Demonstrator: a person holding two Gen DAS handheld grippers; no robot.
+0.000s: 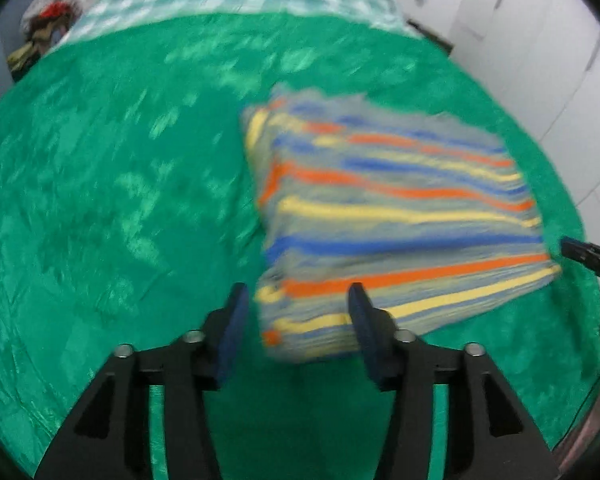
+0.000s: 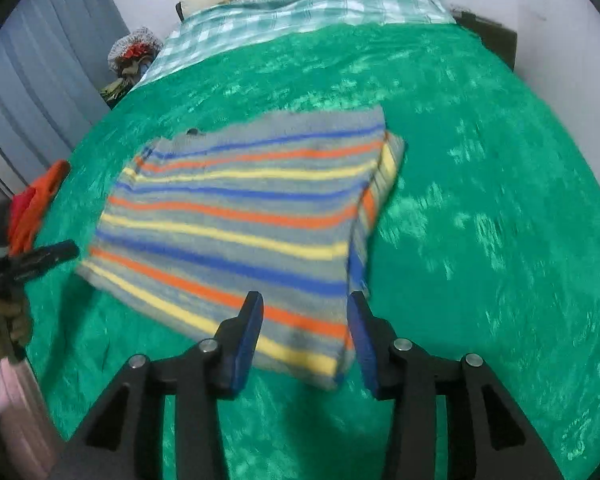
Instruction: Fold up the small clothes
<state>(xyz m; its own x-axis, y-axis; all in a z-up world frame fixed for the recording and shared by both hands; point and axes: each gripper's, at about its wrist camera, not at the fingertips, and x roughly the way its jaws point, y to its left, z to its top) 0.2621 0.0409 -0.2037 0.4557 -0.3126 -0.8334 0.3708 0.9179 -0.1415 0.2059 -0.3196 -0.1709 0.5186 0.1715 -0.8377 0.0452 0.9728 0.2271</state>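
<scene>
Your left gripper [image 1: 298, 304] hangs with jaws spread and holding nothing, its fingers straddling the near left corner of the striped shirt [image 1: 396, 216]. Your right gripper [image 2: 306, 312] is likewise spread and empty, straddling the near right corner. The shirt lies folded on the green blanket [image 2: 480, 200], toward the middle of the bed, with red-orange clothes [image 2: 36, 204] well off to its left; both views are motion-blurred.

Striped garment [image 1: 396, 216] [image 2: 244, 232] — grey with orange, yellow, blue bands — folded to a flat rectangle, lying centre frame, slightly blurred.
</scene>
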